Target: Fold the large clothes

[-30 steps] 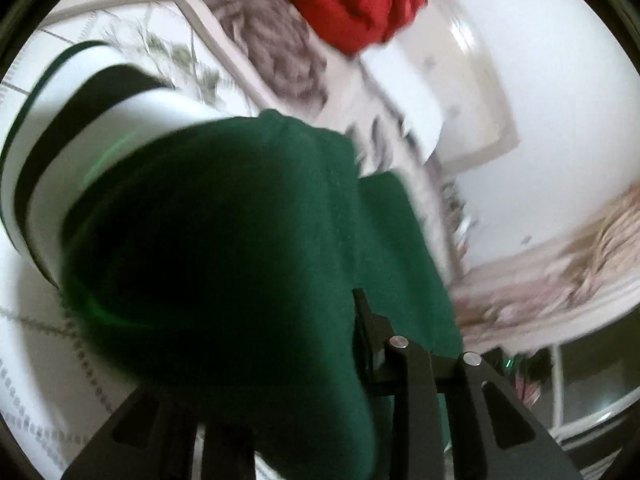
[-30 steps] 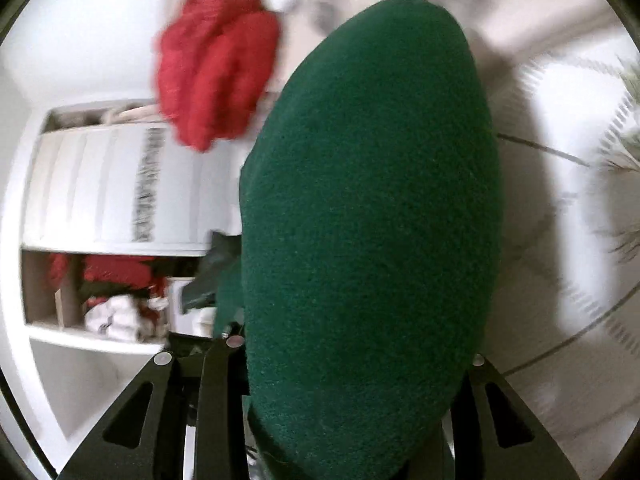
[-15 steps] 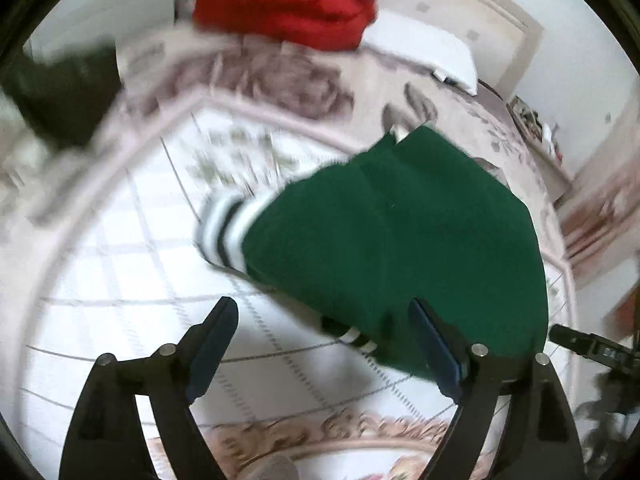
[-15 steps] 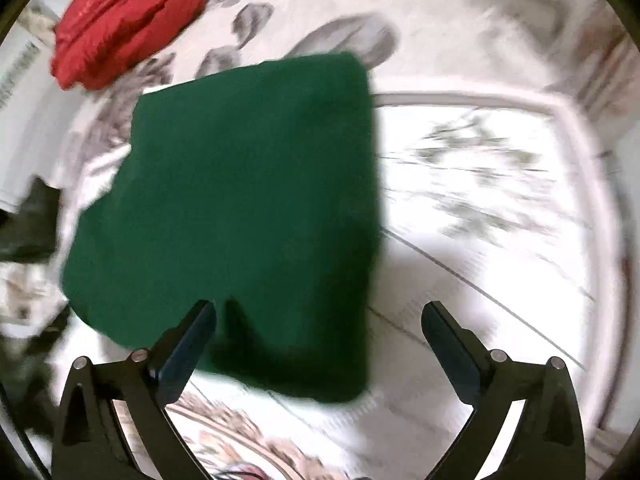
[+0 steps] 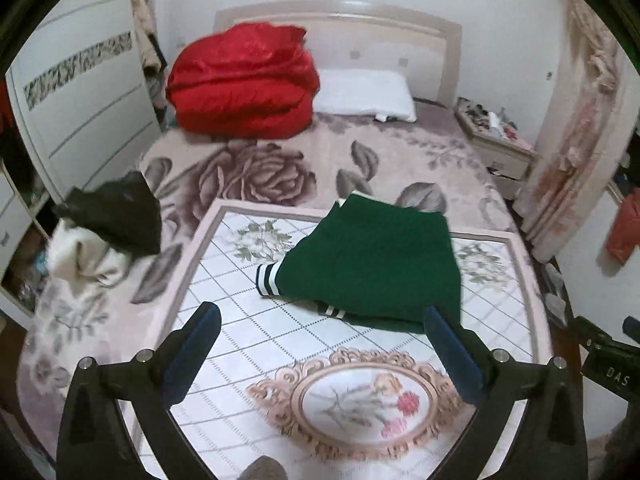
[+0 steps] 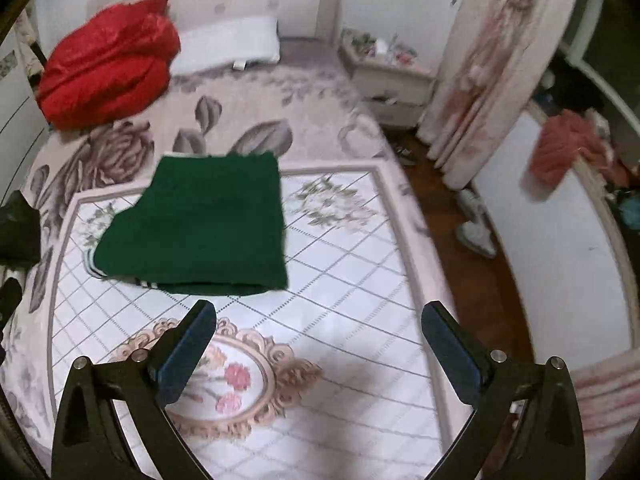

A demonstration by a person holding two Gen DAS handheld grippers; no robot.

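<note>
A dark green garment (image 5: 376, 264) with black-and-white striped cuffs lies folded in a flat rectangle on the white checked blanket (image 5: 248, 340) on the bed. It also shows in the right wrist view (image 6: 200, 232). My left gripper (image 5: 320, 320) is open and empty, held above the blanket just in front of the garment. My right gripper (image 6: 316, 320) is open and empty, in front of and to the right of the garment.
A red quilt (image 5: 240, 84) and a white pillow (image 5: 364, 94) lie at the head of the bed. A black and white clothes pile (image 5: 108, 224) sits at the left edge. A nightstand (image 6: 388, 68), a curtain (image 6: 480, 80) and bare floor (image 6: 472, 256) are to the right.
Both grippers let go of the green garment and pulled back and up. The garment now lies folded on the blanket.
</note>
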